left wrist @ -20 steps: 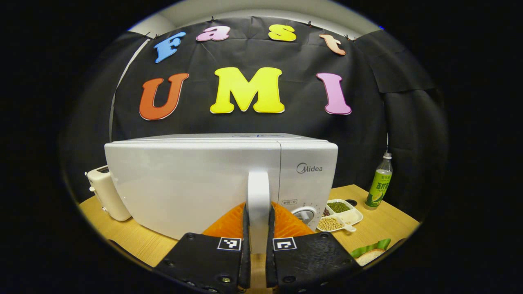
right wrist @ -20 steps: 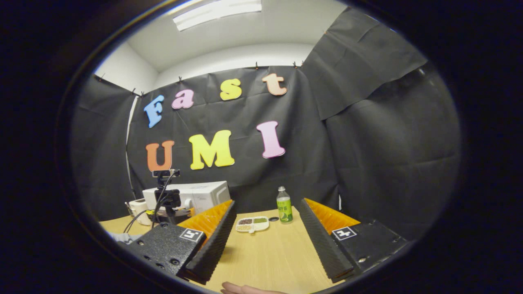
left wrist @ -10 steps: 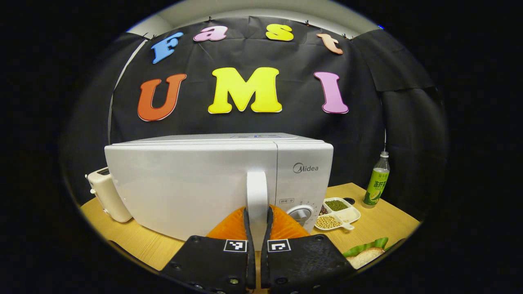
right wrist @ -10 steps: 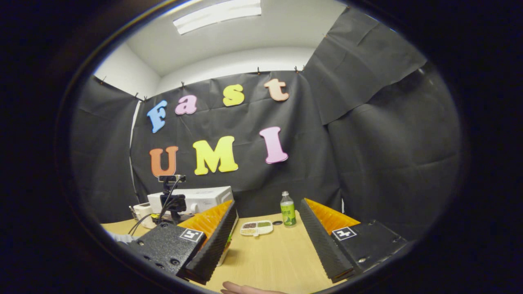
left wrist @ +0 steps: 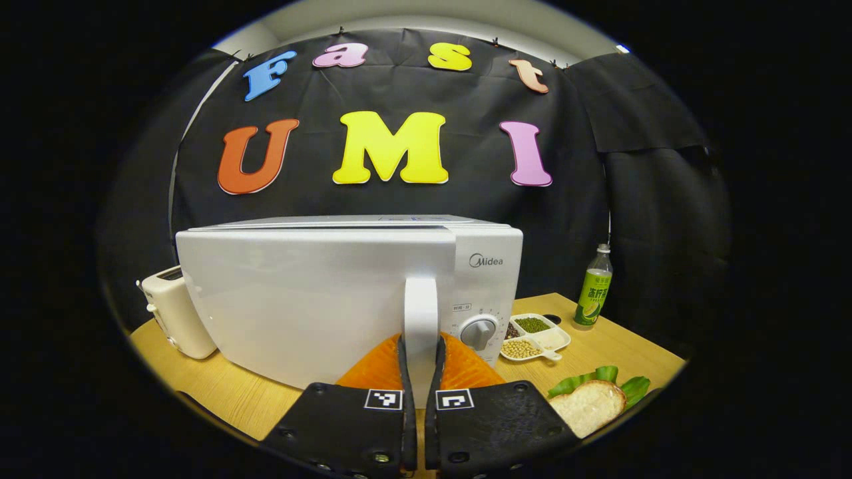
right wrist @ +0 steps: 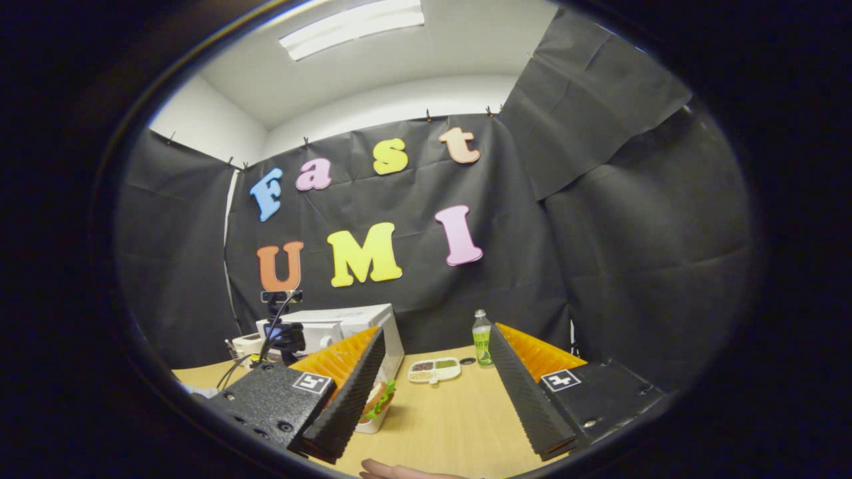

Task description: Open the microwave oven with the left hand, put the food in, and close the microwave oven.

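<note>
white microwave [left wrist: 319, 293], door ajar, sandwich [left wrist: 589, 404] beside

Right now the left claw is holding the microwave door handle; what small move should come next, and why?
Probably keep pulling the handle toward you. The left claw is shut on it, and the microwave door stands only slightly ajar from the control panel. The sandwich lies on the table, and the right claw is open and holds nothing.

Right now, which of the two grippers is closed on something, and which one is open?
The left gripper is closed on the microwave door handle. The right gripper is open, fingers wide apart over the table, holding nothing.
</note>
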